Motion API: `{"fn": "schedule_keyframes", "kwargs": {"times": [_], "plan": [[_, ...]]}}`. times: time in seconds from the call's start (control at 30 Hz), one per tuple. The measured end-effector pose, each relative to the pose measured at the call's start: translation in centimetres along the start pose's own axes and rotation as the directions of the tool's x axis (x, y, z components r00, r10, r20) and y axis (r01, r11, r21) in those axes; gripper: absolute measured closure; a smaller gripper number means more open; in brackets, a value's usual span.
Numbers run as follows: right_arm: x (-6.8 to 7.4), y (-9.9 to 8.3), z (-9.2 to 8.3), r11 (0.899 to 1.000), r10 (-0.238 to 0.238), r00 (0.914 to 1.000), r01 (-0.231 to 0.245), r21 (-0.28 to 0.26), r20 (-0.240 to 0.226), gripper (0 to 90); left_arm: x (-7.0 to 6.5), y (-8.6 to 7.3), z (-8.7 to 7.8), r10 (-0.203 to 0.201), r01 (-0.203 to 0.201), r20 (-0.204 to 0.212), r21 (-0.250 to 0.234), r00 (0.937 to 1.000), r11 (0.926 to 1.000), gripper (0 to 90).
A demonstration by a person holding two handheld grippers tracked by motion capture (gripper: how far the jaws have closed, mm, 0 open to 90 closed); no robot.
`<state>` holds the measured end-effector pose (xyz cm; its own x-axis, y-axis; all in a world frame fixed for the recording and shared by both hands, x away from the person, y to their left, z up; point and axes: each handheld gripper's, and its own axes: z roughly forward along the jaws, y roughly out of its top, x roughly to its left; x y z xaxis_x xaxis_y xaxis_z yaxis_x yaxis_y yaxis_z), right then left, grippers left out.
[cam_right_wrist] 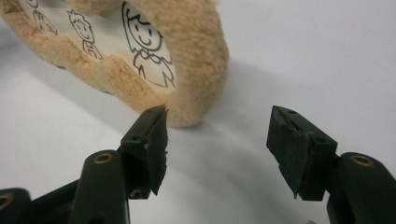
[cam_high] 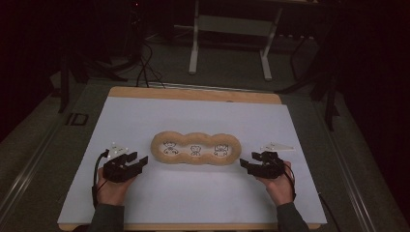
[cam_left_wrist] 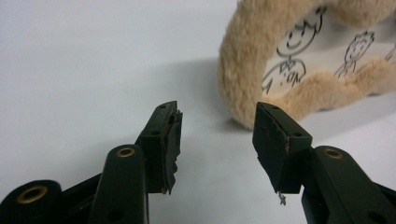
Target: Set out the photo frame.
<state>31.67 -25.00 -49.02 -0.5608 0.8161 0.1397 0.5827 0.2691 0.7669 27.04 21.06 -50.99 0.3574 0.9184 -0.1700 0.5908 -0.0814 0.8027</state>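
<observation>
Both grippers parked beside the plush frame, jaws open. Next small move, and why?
Probably ease both grippers inward to bracket the ends of the plush frame. The left gripper and right gripper flank it with jaws open and nothing between them, each short of the fuzzy rim, which lies flat on the white sheet.

A wooden-edged surface carries a pale, bluish-white sheet that covers nearly all of it, leaving a strip of bare wood along the far edge and a thin one along the near edge. Flat on the sheet, about midway across, lies a tan plush frame of three joined rings, its long side running left to right. Each ring encloses a small black line drawing of a figure, perhaps on white paper.
</observation>
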Motion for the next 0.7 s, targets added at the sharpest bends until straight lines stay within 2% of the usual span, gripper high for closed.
{"fn": "schedule_keyframes", "kwargs": {"times": [0.1,0.3,0.4,0.7], "plan": [[-0.2,-0.4,-0.1,1.000,0.006,0.9999,-0.005,-0.005,0.013,37.9,-0.1,-0.2,-0.2,-0.004,0.004,0.005,-0.002,1.0000,1.0000,52.2],[-0.5,-1.0,-0.2,1.000,0.012,0.9995,-0.012,-0.004,0.029,38.0,-0.1,-0.2,-0.2,0.043,-0.042,-0.025,0.022,0.9988,0.9989,52.7],[-0.8,-1.3,-0.2,1.000,0.017,0.9991,-0.017,0.004,0.040,38.1,0.2,-0.1,-0.1,0.033,-0.032,-0.023,0.025,0.9992,0.9992,52.4],[-1.1,-1.5,0.0,1.000,0.020,0.9986,-0.020,0.010,0.050,38.3,0.9,-0.1,0.0,0.016,-0.014,-0.052,0.033,0.9985,0.9994,49.3]]}}
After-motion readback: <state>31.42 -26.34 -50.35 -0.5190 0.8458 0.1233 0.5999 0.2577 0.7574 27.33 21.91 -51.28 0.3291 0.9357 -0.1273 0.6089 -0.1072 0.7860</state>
